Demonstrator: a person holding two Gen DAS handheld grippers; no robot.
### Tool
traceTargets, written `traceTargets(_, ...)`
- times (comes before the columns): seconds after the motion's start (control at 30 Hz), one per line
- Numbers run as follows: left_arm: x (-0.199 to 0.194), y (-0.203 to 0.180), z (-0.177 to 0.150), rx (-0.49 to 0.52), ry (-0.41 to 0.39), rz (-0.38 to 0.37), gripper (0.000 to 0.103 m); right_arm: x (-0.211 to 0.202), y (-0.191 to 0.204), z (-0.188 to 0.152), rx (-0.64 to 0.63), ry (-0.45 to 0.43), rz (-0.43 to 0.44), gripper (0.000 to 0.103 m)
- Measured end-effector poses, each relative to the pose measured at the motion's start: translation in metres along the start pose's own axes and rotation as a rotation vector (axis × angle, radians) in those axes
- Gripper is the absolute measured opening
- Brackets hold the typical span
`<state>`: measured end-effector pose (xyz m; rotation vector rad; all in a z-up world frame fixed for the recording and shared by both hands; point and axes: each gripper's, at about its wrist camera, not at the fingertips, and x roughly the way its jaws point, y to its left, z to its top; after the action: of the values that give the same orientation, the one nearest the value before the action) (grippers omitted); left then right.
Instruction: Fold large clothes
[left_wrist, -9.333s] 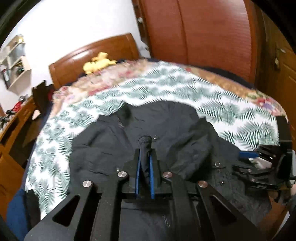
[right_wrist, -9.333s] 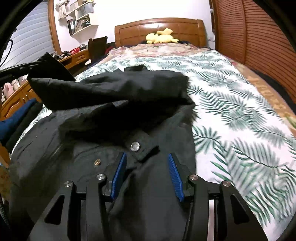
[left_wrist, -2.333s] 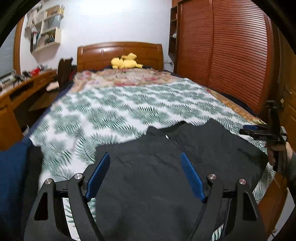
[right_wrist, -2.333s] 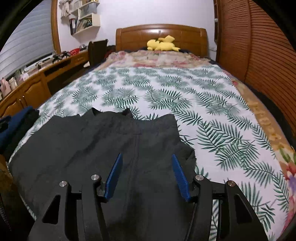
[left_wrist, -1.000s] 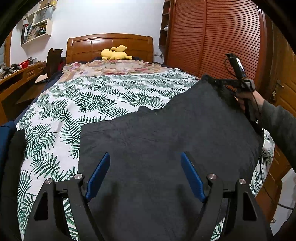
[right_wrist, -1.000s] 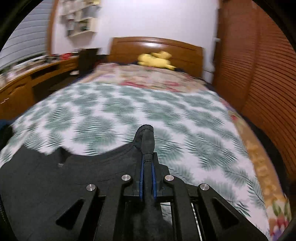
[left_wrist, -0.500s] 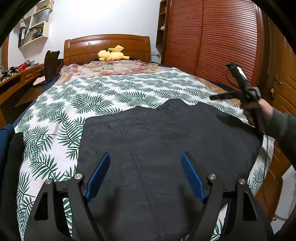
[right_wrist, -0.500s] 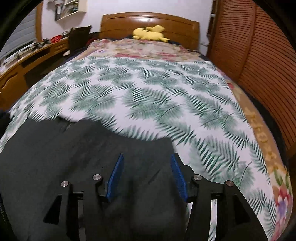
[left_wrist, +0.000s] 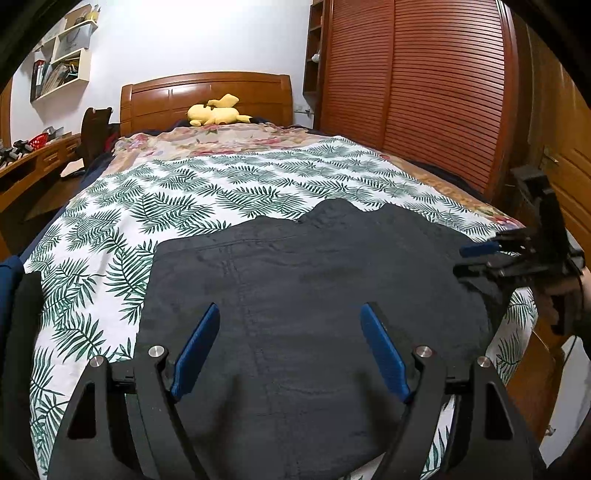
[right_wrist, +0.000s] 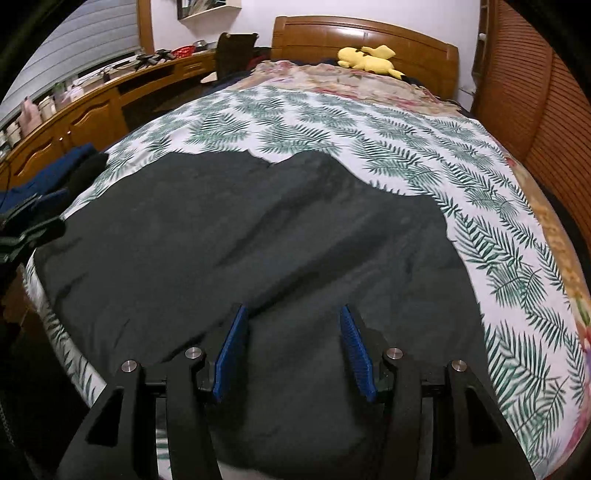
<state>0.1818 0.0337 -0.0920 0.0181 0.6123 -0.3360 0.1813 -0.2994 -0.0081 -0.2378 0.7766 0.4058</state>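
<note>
While the bed (left_wrist: 122, 206) with its palm-leaf cover fills most of both views, the thing that matters is the black garment (left_wrist: 314, 280) spread flat across the near end, looking like it's partway through being folded, its far edge bumpy and uneven. Left gripper (left_wrist: 291, 343) hangs low over the near part with its blue fingers (left_wrist: 195, 347) wide apart, nothing between them but cloth lying underneath. Right gripper (right_wrist: 293, 347) is the same deal on its side, fingers apart, not pinching anything that I can see. My guess on what goes wrong: the right edge of the garment sits right at the side of the bed, so a sloppy grab could drag it off, or catch only the top layer and pull the fold crooked. Fabric this dark hides its seams and layers too, so picking the wrong edge is easy. Hard to tell what kind of garment it even is, a jacket or trousers maybe. Its near hem is cut off behind the gripper frames. Dark blue clothes (right_wrist: 55, 173) at the left edge are mostly out of frame. Yellow plush toy (left_wrist: 216, 110) sits by the headboard (left_wrist: 203, 92), well away from all this.
</note>
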Motion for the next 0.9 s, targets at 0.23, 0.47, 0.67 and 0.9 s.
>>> traceTargets(0.23, -0.001, -0.008, -0.004, 0.006, 0.004, -0.006, 0.08, -0.015, 0.027, -0.013, -0.029, -0.031, 0.051, 0.054)
traceTargets(0.47, -0.001, -0.017, -0.009, 0.017, 0.021, -0.034, 0.08, -0.004, 0.034, -0.025, -0.039, 0.001, 0.085, 0.054)
traceTargets(0.67, -0.002, -0.023, -0.01, 0.024, 0.022, -0.054, 0.08, 0.022, 0.032, -0.041, -0.033, 0.04, 0.089, 0.054)
traceTargets(0.9, -0.001, -0.032, -0.012, 0.038, 0.028, -0.069, 0.08, 0.017, 0.034, -0.038, -0.027, 0.047, 0.059, 0.054)
